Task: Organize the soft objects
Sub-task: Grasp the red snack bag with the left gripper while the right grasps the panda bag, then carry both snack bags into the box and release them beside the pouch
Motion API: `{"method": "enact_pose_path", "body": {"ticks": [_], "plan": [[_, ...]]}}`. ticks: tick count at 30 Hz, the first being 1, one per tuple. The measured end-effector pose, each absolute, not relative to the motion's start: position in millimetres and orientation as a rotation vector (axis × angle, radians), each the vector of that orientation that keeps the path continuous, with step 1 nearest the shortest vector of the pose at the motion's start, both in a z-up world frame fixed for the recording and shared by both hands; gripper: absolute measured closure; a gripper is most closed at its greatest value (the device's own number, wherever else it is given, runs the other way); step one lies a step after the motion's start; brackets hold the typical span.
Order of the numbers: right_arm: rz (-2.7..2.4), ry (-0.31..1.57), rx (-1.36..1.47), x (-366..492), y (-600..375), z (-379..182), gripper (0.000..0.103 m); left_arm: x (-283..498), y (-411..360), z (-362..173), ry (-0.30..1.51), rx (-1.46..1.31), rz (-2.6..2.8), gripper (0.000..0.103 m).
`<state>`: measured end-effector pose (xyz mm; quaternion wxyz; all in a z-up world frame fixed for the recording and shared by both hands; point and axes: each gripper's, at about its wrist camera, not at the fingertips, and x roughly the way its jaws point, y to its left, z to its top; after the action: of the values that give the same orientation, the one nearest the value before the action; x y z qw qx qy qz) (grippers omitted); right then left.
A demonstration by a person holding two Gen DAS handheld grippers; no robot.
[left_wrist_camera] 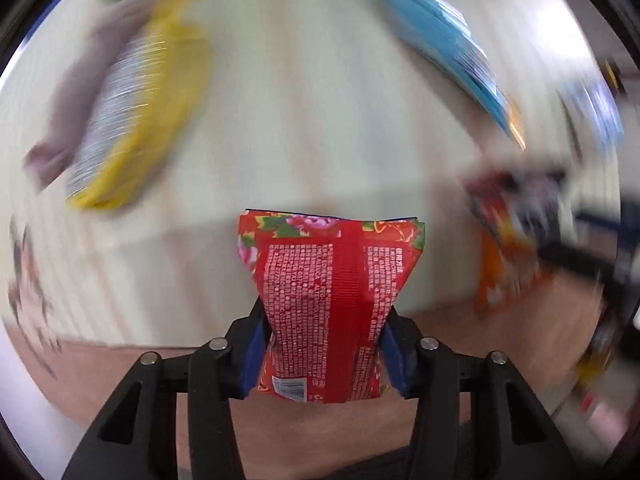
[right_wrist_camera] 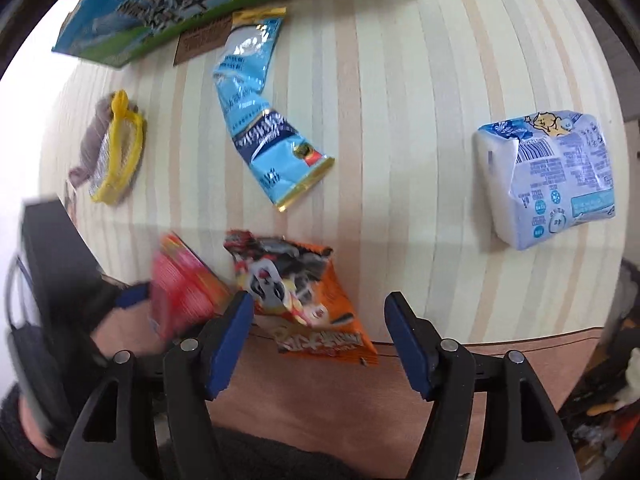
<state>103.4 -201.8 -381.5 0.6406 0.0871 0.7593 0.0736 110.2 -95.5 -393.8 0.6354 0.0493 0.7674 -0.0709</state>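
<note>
A pale striped wooden table (right_wrist_camera: 400,120) bears a crumpled blue snack wrapper (right_wrist_camera: 260,120), a white-and-blue tissue pack (right_wrist_camera: 548,176), a yellow-rimmed pouch (right_wrist_camera: 116,156) beside a grey cloth (right_wrist_camera: 94,136), a green-and-blue milk carton box (right_wrist_camera: 192,4), and an orange snack packet (right_wrist_camera: 304,296) overhanging its near edge.

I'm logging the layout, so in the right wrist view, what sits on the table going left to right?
Yellow-rimmed grey item → red packet held by the left gripper → light blue pouch → orange snack bag → white and blue tissue pack.
</note>
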Motion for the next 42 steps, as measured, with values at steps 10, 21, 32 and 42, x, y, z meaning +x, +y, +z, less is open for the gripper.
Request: {"method": "enact_pose_path", "body": {"ticks": [10, 21, 32, 42], "plan": [[0.138, 1.755, 0.110, 95.4, -162.2, -404.3, 0.033, 111.6, -75.4, -402.1, 1.833, -0.054, -0.100, 0.043], [0.106, 1.719, -0.019, 90.3, -131.9, -412.3, 0.050, 67.7, -91.4, -360.8, 1.716, -0.171, -0.092, 0.061], [0.288, 1.588, 0.275, 126.7, -164.6, -299.3, 0.058, 125.4, -77.4, -227.6, 1.503, -0.325, -0.218, 0.061], [0.237, 1.274, 0.125, 261.4, -189.2, -164.2, 0.057, 331.0, -9.3, -158.8, 1.335, -0.088, -0.221, 0.061]]}}
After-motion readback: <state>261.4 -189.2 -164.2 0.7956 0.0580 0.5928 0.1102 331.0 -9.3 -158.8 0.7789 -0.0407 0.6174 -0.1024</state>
